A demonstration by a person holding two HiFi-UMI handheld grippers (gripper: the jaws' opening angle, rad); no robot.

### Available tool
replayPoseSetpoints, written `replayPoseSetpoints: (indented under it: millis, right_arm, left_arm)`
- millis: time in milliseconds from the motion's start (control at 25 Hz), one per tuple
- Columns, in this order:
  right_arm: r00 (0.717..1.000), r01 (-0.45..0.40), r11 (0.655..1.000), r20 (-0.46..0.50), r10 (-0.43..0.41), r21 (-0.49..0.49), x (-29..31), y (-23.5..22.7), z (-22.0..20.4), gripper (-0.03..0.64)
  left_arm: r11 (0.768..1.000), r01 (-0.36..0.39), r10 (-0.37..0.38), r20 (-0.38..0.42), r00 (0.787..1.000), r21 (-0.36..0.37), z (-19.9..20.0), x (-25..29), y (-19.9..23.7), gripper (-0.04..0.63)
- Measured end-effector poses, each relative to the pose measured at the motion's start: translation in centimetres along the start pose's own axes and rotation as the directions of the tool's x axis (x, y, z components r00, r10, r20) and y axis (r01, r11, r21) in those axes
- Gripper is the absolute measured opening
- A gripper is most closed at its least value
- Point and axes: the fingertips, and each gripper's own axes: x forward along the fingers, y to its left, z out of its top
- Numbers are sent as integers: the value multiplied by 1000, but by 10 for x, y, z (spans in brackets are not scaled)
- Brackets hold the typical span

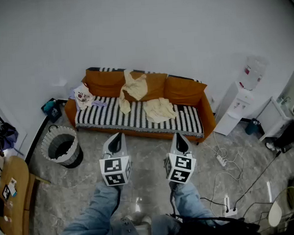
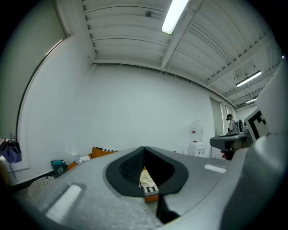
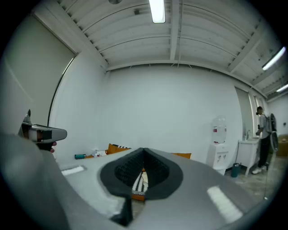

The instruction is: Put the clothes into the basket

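Observation:
Two cream clothes lie on the orange sofa (image 1: 185, 90): one (image 1: 134, 86) hangs over the backrest, the other (image 1: 159, 109) is crumpled on the striped seat. A white printed garment (image 1: 83, 97) rests by the left armrest. The round woven basket (image 1: 62, 147) stands on the floor off the sofa's left end. My left gripper (image 1: 117, 136) and right gripper (image 1: 180, 137) are held level side by side, well short of the sofa, both shut and empty. In the left gripper view the left gripper (image 2: 143, 148) frames a sliver of sofa. The right gripper (image 3: 143, 149) does the same in its own view.
A water dispenser (image 1: 244, 87) and a white cabinet (image 1: 274, 115) stand right of the sofa. A power strip with cables (image 1: 222, 160) lies on the floor at right. A wooden chair (image 1: 14, 195) is at near left. A person (image 3: 263, 134) stands far right.

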Motion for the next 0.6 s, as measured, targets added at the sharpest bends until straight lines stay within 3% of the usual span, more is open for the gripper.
replayPoseSetpoints:
  millis: [600]
  right_arm:
    - [1000, -25, 998, -11, 26, 64, 27, 53, -12, 2]
  left_arm:
    - [1000, 8, -8, -18, 1000, -13, -13, 7, 57, 9]
